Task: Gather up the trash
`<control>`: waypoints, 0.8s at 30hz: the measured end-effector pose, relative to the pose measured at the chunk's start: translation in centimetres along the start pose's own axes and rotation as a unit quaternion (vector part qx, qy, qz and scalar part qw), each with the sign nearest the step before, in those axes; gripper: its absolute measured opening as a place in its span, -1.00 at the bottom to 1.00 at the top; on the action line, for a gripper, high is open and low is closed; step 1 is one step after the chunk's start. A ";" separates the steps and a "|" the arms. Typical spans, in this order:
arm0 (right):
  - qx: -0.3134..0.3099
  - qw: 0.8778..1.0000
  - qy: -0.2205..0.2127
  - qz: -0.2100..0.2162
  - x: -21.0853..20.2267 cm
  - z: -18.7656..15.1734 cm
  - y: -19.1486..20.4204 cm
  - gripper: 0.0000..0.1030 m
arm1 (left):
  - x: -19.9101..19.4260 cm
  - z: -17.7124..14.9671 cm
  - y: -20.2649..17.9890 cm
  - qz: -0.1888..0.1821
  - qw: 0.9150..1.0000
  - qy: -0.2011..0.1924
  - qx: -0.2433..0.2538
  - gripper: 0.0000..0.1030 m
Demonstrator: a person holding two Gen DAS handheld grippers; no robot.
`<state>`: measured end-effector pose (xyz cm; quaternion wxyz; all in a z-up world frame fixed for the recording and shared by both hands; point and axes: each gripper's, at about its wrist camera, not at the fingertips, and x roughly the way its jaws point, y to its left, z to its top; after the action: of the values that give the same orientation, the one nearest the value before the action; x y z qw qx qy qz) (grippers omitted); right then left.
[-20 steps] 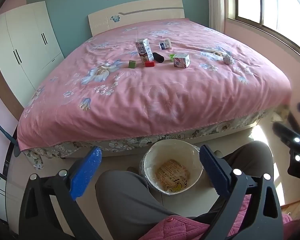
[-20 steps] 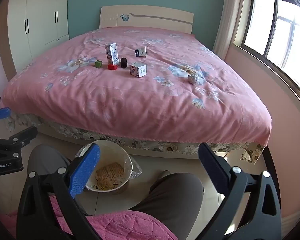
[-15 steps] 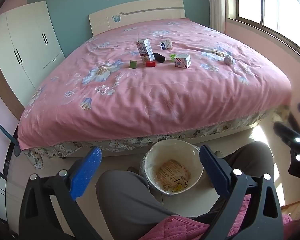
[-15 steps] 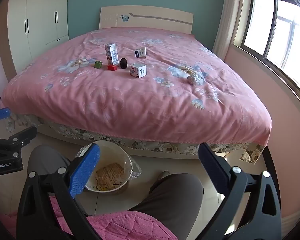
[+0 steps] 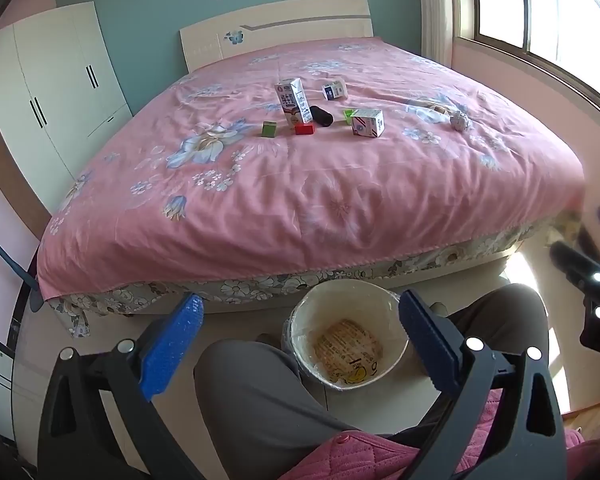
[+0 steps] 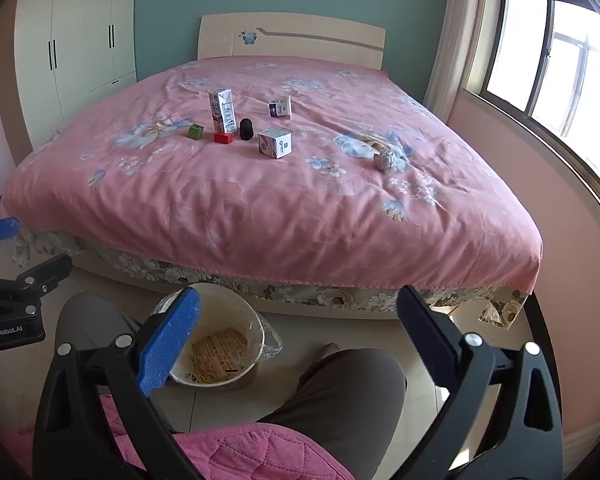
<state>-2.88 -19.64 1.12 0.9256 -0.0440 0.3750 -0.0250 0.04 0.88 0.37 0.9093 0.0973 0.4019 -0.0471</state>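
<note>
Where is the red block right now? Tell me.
The red block lies mid-bed on the pink bedspread, just in front of the upright milk carton, between the green block and the black cylinder.

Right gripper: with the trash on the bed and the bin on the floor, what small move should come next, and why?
Probably reach the right gripper forward over the bed toward the nearest white carton. Both it and the left gripper are open and empty, the trash lies far up the bed, and the bin waits between the person's knees.
</note>
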 end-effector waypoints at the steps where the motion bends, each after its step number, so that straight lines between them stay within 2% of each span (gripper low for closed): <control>1: -0.001 1.000 -0.001 0.000 -0.1 0.0 0.0 0.88 | 0.0 0.0 0.1 0.000 1.000 0.000 0.000 0.93; 24: -0.003 1.000 -0.006 -0.003 -0.3 0.0 0.1 0.88 | 0.2 0.0 -0.2 0.003 1.000 0.001 -0.003 0.93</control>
<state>-3.09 -19.53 1.28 0.9277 -0.0481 0.3693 -0.0268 0.14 0.65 0.22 0.9092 0.0958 0.4029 -0.0435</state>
